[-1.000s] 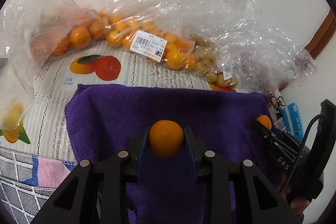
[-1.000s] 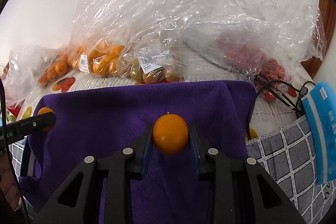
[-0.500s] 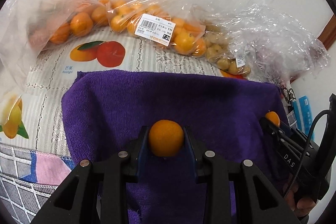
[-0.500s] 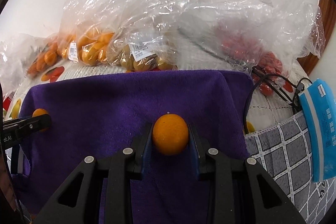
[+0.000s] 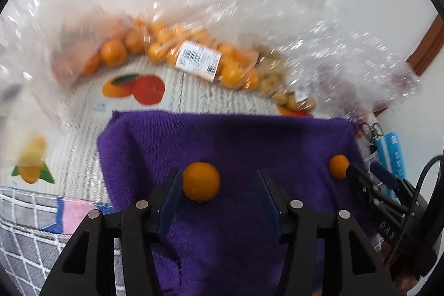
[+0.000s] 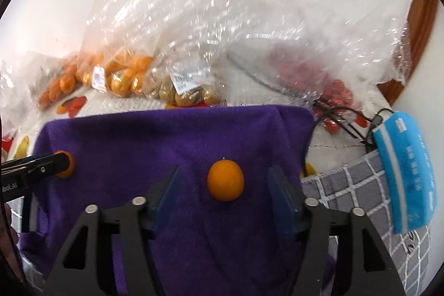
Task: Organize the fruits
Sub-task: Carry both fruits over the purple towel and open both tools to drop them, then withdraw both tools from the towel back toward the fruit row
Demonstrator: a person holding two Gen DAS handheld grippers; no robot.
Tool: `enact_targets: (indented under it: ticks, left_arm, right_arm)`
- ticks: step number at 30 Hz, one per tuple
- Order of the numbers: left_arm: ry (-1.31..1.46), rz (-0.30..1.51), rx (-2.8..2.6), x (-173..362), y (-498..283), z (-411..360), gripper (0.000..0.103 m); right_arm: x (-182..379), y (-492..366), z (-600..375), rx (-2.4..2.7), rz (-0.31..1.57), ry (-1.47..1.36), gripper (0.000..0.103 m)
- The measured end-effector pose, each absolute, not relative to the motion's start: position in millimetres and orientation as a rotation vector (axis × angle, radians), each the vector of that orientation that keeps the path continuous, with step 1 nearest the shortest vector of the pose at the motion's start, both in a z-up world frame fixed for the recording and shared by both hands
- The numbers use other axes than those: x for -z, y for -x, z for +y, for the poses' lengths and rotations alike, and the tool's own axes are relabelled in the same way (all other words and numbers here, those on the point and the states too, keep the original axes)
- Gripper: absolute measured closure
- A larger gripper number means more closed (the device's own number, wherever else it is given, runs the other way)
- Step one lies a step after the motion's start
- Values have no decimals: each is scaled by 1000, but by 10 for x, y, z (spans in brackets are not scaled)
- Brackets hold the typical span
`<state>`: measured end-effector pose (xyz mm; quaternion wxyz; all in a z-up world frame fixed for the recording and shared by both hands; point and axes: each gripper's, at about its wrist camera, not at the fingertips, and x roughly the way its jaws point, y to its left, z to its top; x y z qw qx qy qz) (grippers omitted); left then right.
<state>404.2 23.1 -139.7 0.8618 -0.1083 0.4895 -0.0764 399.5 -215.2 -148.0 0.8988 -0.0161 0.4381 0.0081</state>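
Left gripper (image 5: 219, 182) fingers spread; orange (image 5: 201, 181) apparently touching the left finger; right gripper (image 6: 223, 182) fingers spread around second orange (image 6: 226, 180) on purple towel (image 6: 155, 135).

Two small oranges (image 5: 201, 181) (image 6: 226, 180) resting apart on purple towel (image 5: 249, 135).

Ahead of both tools the purple towel (image 6: 155, 140) lies bare, giving clear passage up to its far edge. Beyond that edge, plastic bags of fruit (image 6: 194, 54) block the way across the full width. Right of the right tool, a black cable (image 6: 344, 118) and a blue packet (image 6: 408, 171) obstruct.
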Motion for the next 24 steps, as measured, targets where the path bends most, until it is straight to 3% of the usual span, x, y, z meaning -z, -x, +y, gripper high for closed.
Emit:
enact_targets:
  ticks: [10,24]
  left_arm:
    - [185,903,149,769,-3355,263,52]
    - [194,819,115,412,-2243,494,52]
  right_arm:
    - [842,-3212,-2243,104,793,18,10]
    - [635,-2178,-2159,28,775,45,11]
